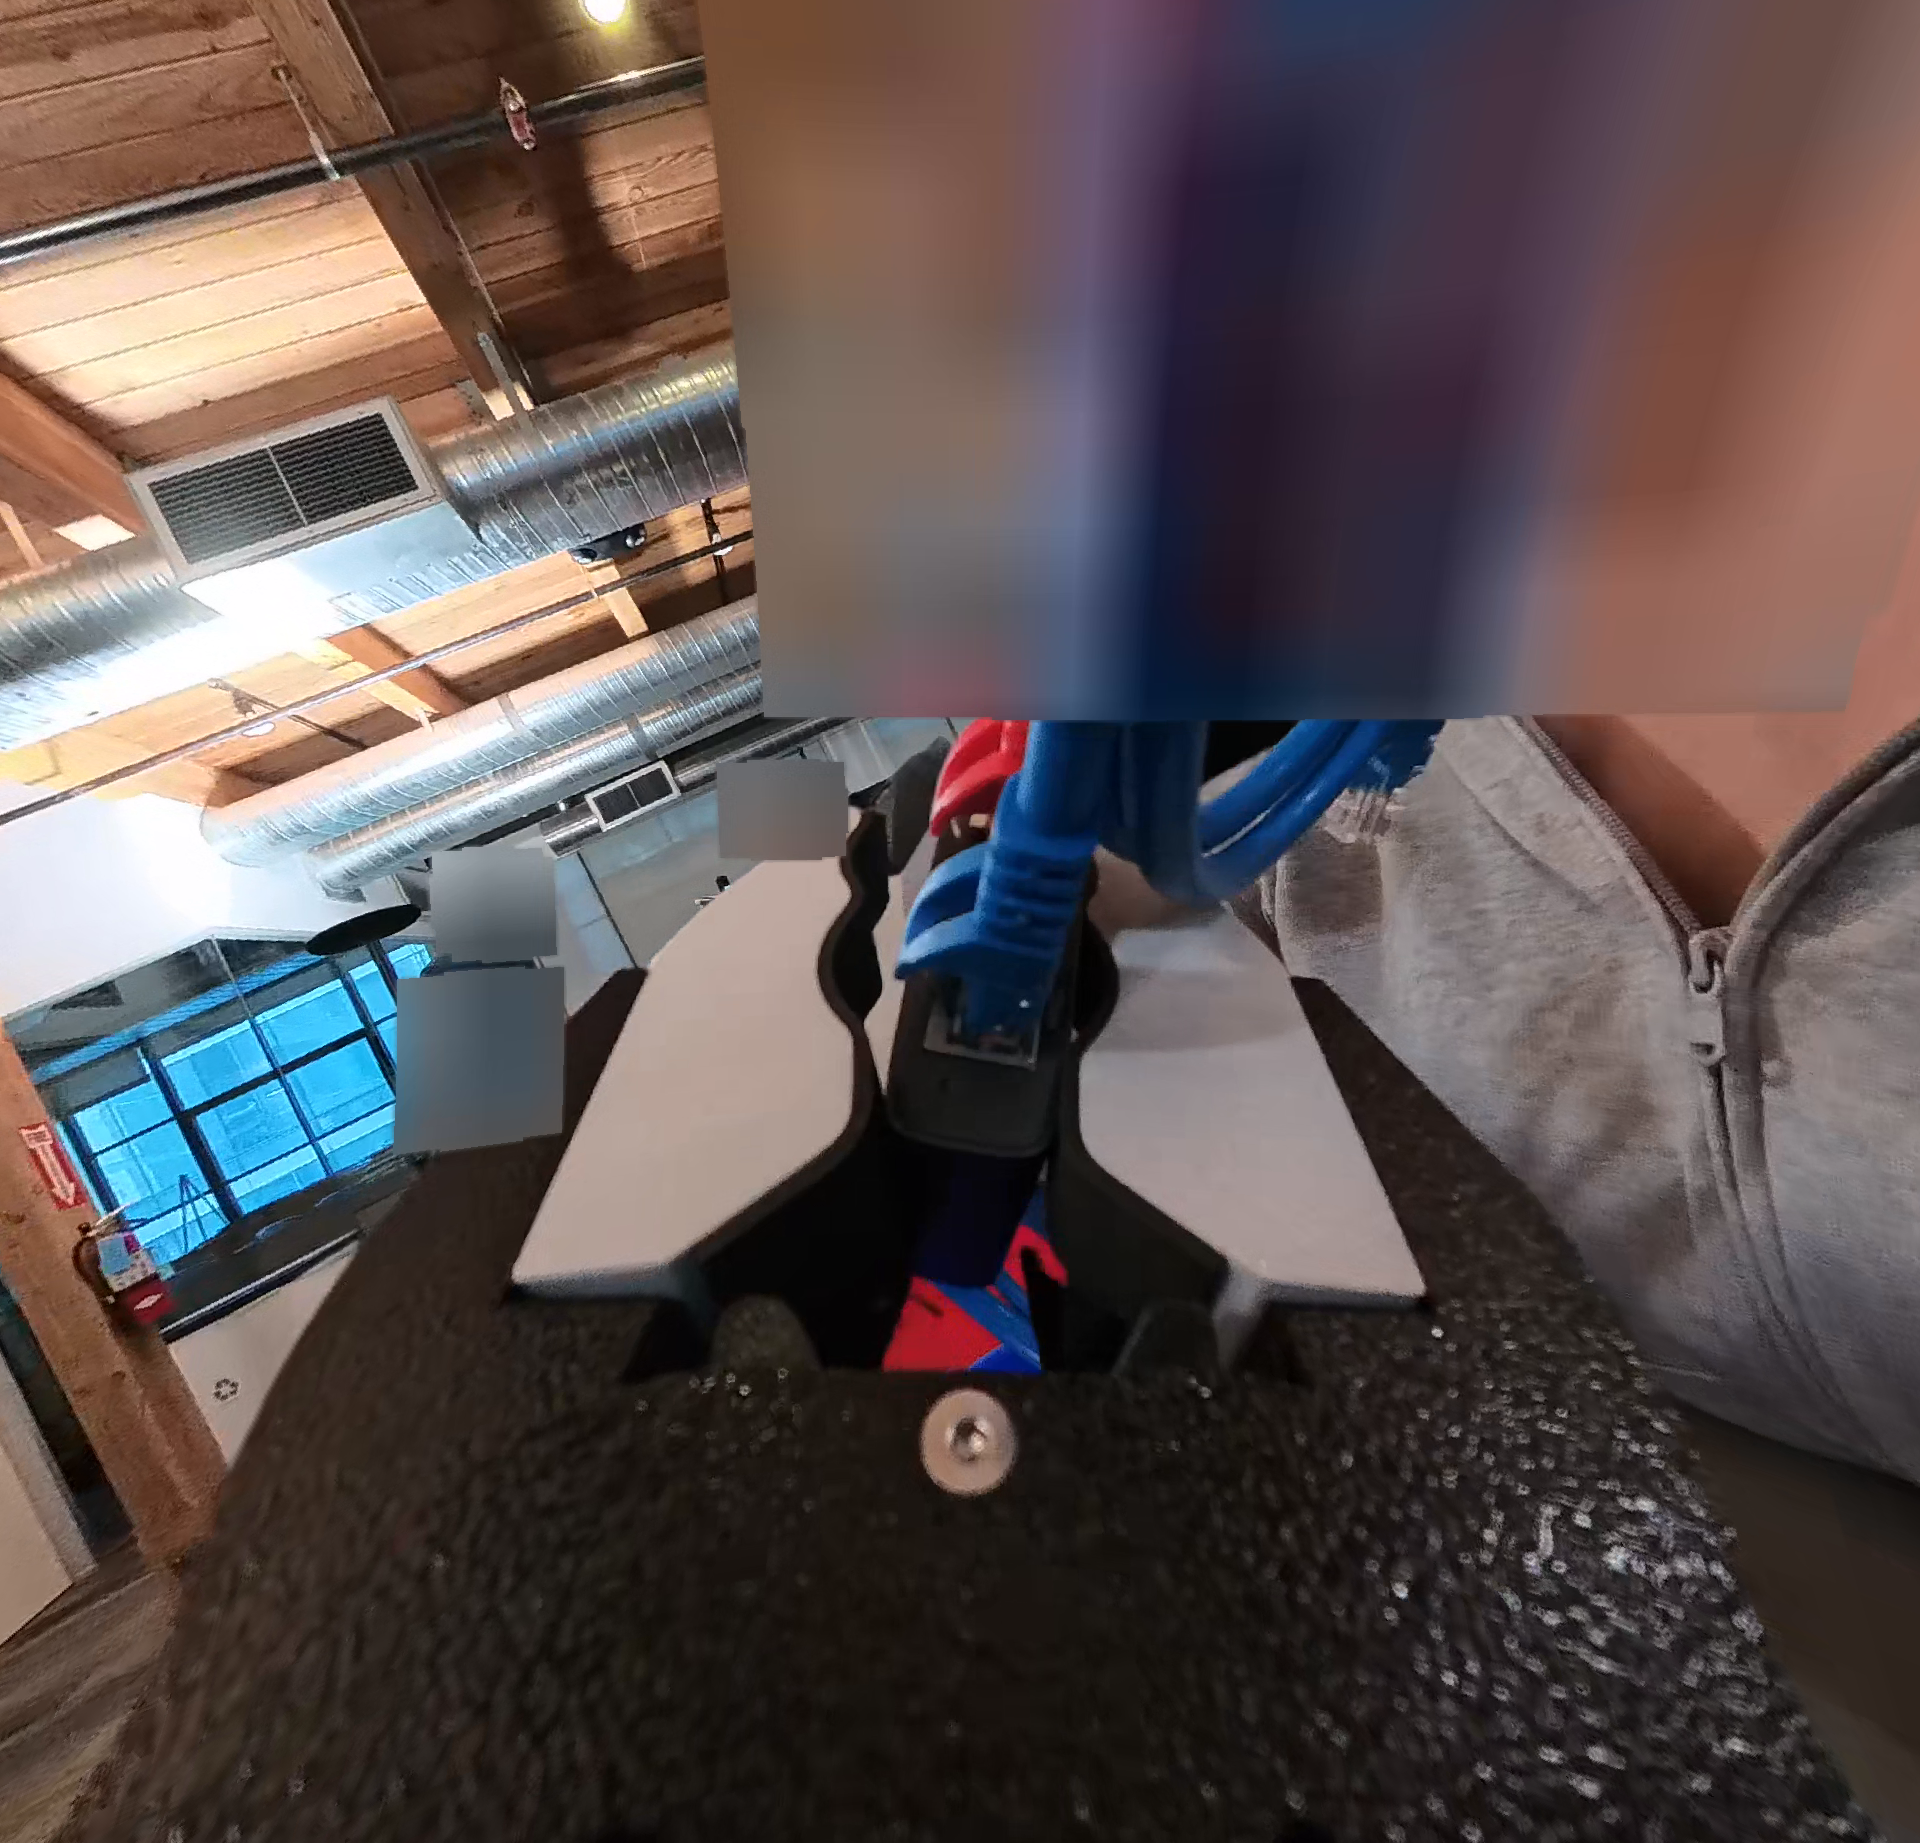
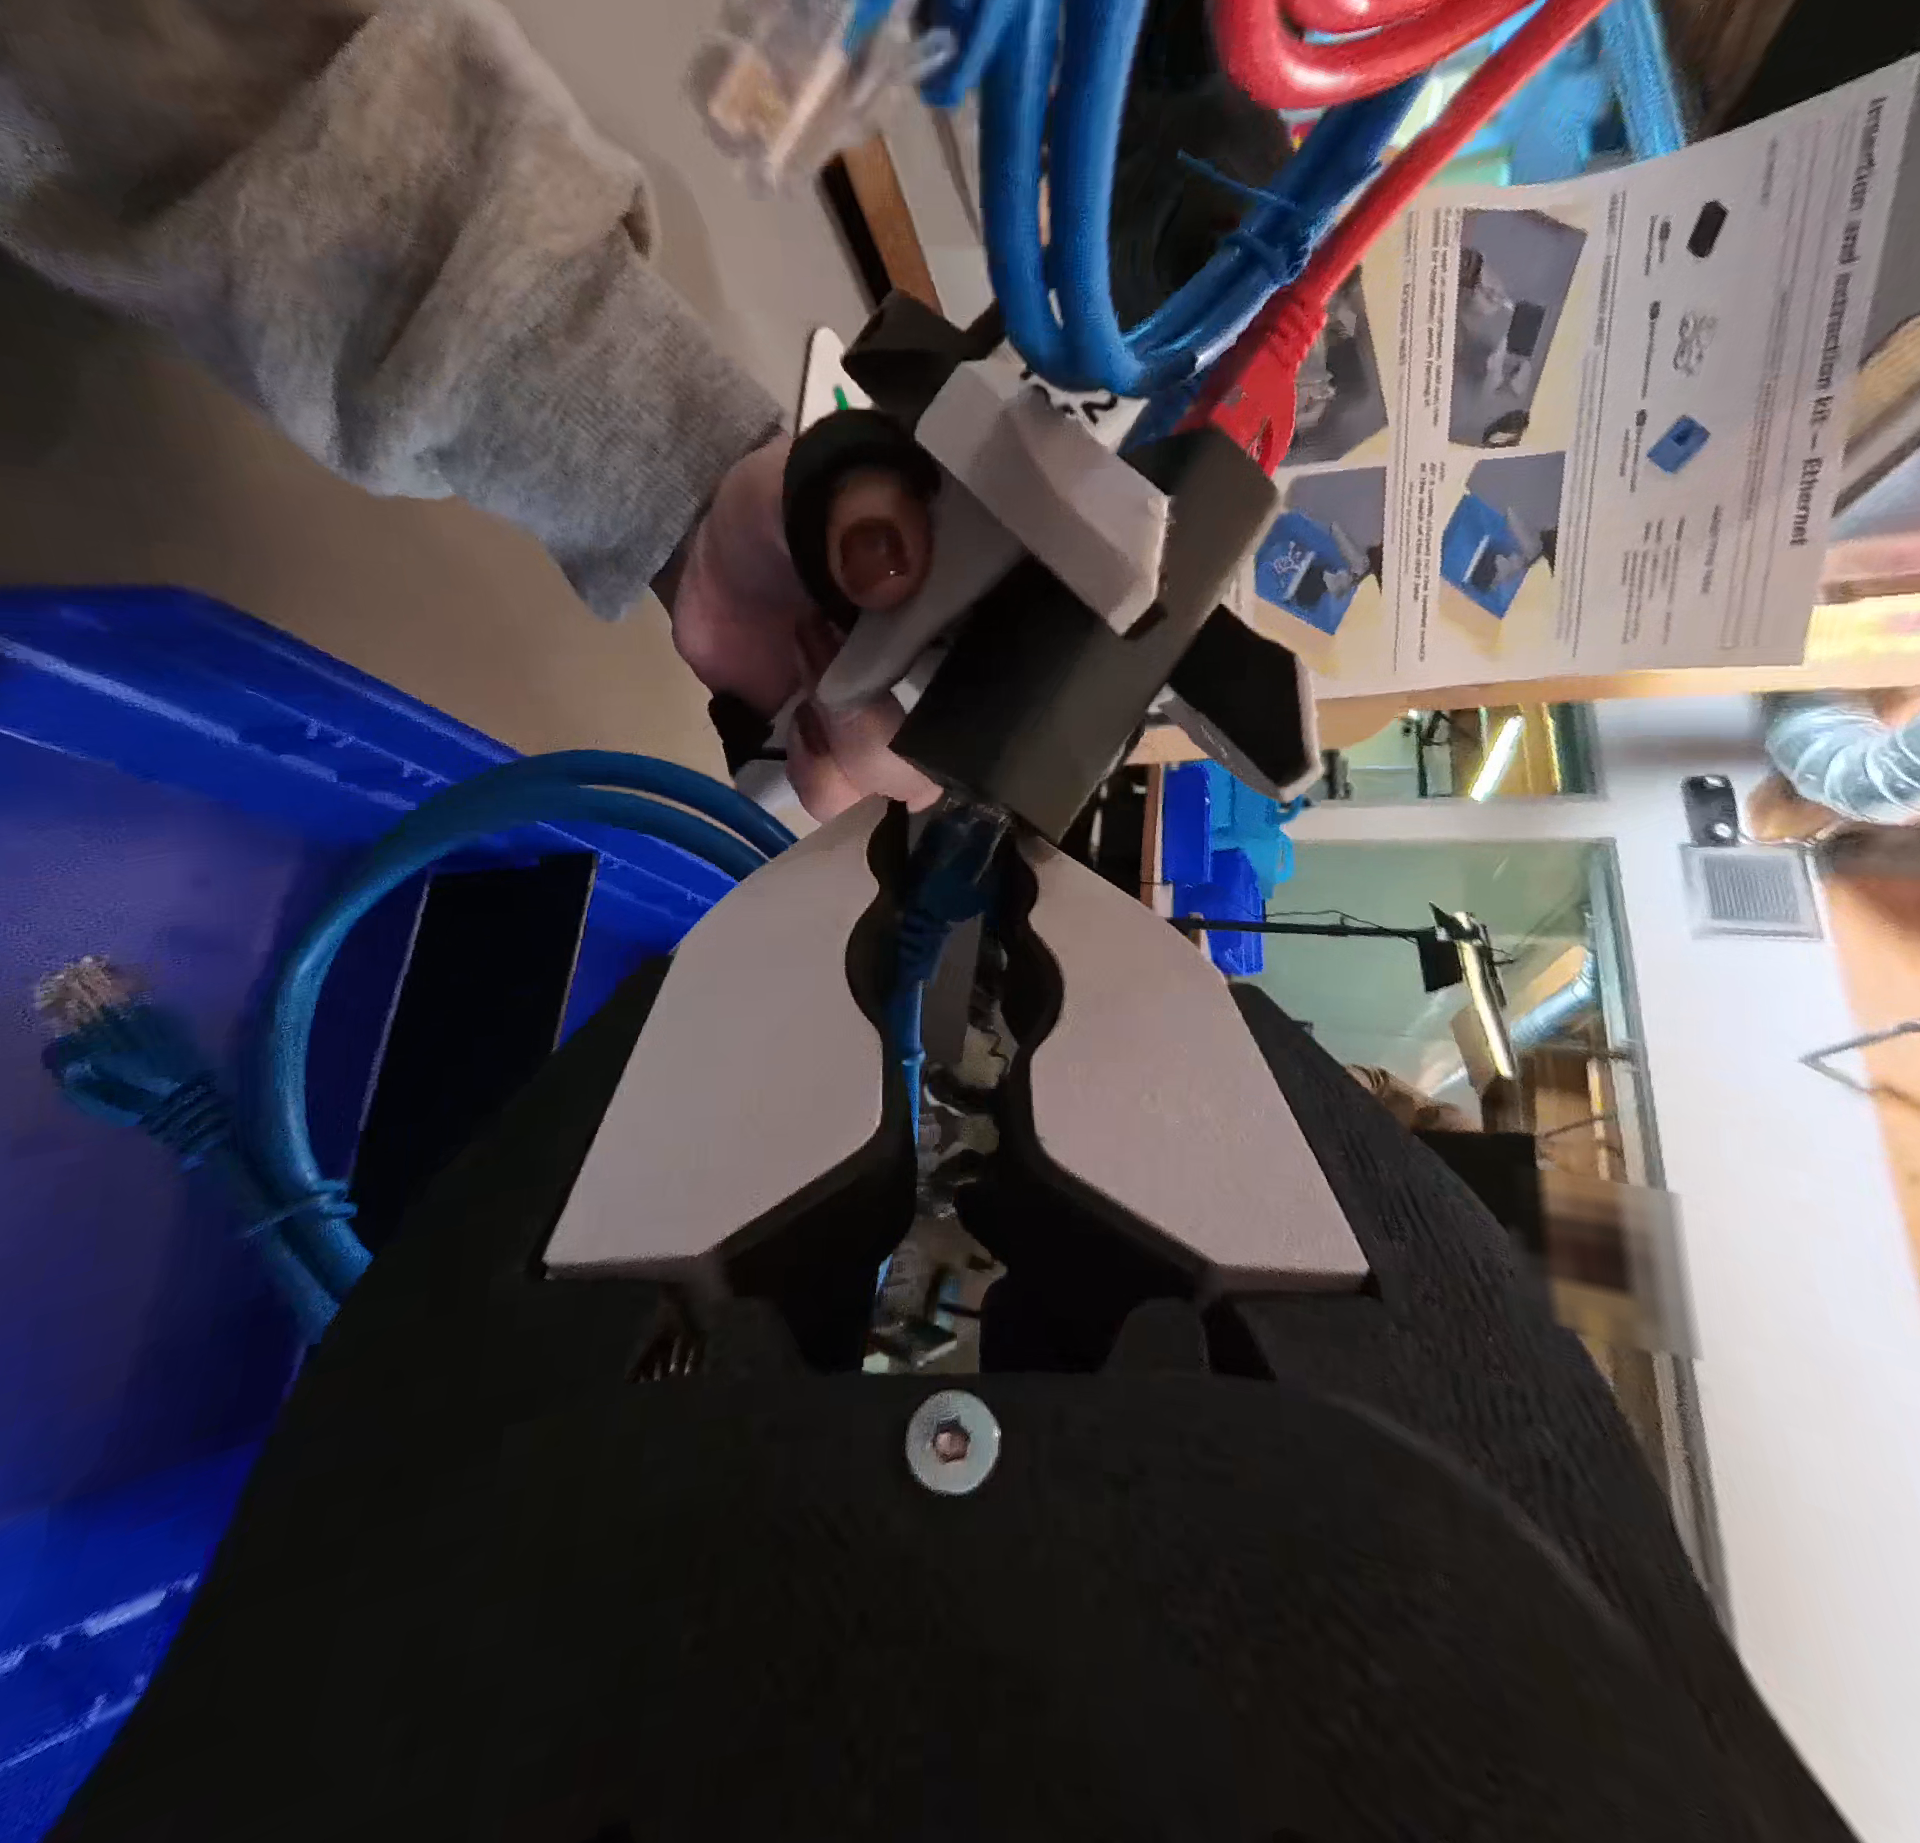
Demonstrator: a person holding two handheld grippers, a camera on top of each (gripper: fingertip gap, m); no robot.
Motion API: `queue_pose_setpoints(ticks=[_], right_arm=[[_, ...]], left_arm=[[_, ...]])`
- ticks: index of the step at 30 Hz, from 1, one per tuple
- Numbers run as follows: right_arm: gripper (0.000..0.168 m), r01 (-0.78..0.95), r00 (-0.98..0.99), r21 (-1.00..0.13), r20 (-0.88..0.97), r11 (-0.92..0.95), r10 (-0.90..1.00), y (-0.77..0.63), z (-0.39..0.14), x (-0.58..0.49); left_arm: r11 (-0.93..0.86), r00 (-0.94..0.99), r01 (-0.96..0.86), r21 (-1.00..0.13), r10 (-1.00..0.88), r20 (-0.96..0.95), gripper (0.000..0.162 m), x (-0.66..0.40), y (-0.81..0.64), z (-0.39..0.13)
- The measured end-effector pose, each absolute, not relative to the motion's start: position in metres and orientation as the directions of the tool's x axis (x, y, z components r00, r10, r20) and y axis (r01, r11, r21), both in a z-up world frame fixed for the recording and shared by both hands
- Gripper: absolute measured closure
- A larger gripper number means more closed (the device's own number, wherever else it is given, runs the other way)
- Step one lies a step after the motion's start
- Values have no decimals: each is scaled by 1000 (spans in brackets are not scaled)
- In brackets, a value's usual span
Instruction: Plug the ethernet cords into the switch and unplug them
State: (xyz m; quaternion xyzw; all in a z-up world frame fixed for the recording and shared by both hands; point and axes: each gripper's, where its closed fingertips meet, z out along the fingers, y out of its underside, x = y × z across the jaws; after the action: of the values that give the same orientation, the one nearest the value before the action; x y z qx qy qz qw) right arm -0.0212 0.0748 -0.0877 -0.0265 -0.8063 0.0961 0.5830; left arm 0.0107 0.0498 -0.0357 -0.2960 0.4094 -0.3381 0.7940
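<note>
A small black box (image 1: 971, 1076) with a socket sits clamped between the fingers of the left gripper (image 1: 977, 962); a blue plug (image 1: 987, 910) goes into that socket from twelve o'clock. In the right wrist view the same black box (image 2: 1029, 692) shows straight ahead. The right gripper (image 2: 951, 858) is clenched on a blue cable (image 2: 914, 972) just behind its plug, whose clear tip touches the box. A hand (image 2: 769, 609) in a grey sleeve (image 2: 416, 266) holds the left gripper's handle at ten o'clock. More blue cables (image 2: 1049, 183) and red cables (image 2: 1340, 17) loop at twelve o'clock. A blue bin (image 2: 156, 754) lies at nine o'clock, a printed sheet (image 2: 1662, 391) at two o'clock.
</note>
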Motion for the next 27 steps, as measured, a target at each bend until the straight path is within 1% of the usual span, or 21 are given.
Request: queue_pose_setpoints(ticks=[3, 5, 6, 11, 13, 14, 16, 17, 18, 20, 22, 25, 27], right_arm=[[151, -111, -305, -141, 947, 984, 102, 73, -82, -16], [152, -155, -313, -160, 944, 975, 105, 68, -79, -11], [152, -178, -311, -148, 946, 973, 87, 67, -78, -9], [153, -197, -246, 49, 964, 979, -98, 64, -75, -5], [153, -203, -261, 61, 958, 977, -114, 64, -74, -3], [153, -217, -293, 18, 953, 976, -82, 62, -74, -1], [153, -251, -409, -156, 912, 955, 41, 57, -75, 7], [152, -261, -455, -220, 887, 940, 81, 57, -75, 10], [152, -260, -474, -246, 875, 934, 98, 58, -76, 11], [152, -244, -465, -247, 879, 938, 110, 60, -76, 10], [152, -162, -462, -268, 871, 950, 167, 65, -78, 6], [152, -28, -470, -387, 819, 922, 329, 70, -83, 3], [146, 28, -435, -389, 825, 921, 362, 72, -88, -1]], left_arm=[[622, 448, 274, -733, -757, -475, 130, 17, 47, -32], [637, 451, 258, -726, -744, -493, 130, 22, 42, -29], [643, 447, 247, -725, -740, -503, 130, 25, 40, -29], [655, 444, 245, -715, -731, -518, 130, 29, 36, -28], [661, 445, 236, -712, -725, -525, 130, 31, 35, -28], [659, 440, 237, -714, -728, -526, 129, 32, 34, -28], [647, 420, 220, -730, -738, -528, 131, 38, 33, -31], [645, 417, 205, -736, -738, -531, 131, 41, 34, -33], [647, 423, 185, -740, -732, -534, 131, 43, 36, -35], [654, 447, 172, -736, -718, -534, 131, 42, 39, -35], [664, 491, 152, -732, -693, -527, 131, 38, 44, -35], [686, 536, 100, -721, -647, -542, 131, 37, 49, -37], [690, 538, 97, -718, -643, -545, 131, 38, 49, -37]])
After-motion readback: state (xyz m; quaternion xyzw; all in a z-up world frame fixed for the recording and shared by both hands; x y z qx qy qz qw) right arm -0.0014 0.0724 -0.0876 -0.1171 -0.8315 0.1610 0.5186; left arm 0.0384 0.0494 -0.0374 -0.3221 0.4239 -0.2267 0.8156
